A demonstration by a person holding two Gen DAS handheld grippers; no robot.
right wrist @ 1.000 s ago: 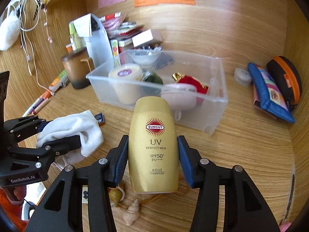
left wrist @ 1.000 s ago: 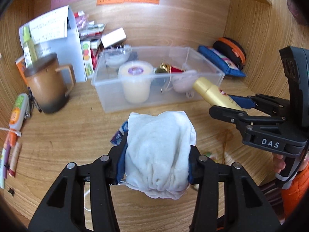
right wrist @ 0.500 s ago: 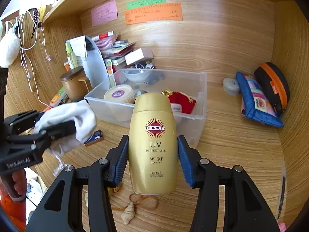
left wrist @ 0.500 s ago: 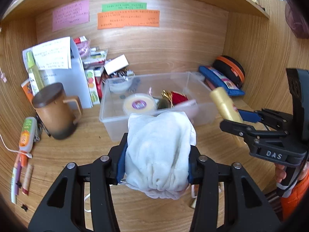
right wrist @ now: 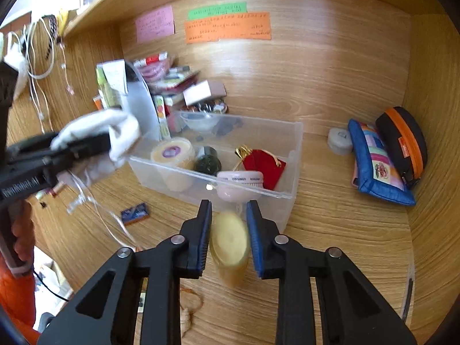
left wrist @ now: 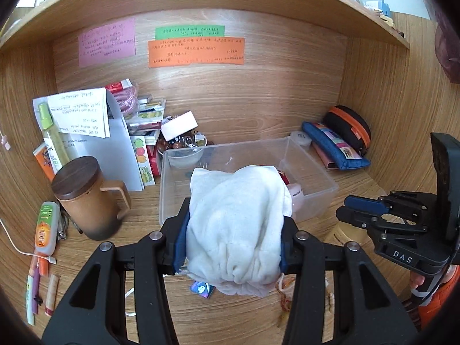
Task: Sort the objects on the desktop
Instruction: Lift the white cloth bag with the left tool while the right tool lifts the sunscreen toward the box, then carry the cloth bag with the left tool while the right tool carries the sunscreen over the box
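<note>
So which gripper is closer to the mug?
Left. The left gripper is just right of the mug; the right gripper, jaws just closed empty above the bottle, is farther right.

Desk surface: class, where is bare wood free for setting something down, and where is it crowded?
Free: the bare wood between the clear bin and the blue pouch. Crowded: the back-left corner, around the mug and packet stack.

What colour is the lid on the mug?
Dark brown wood lid; clearest in the left wrist view.
</note>
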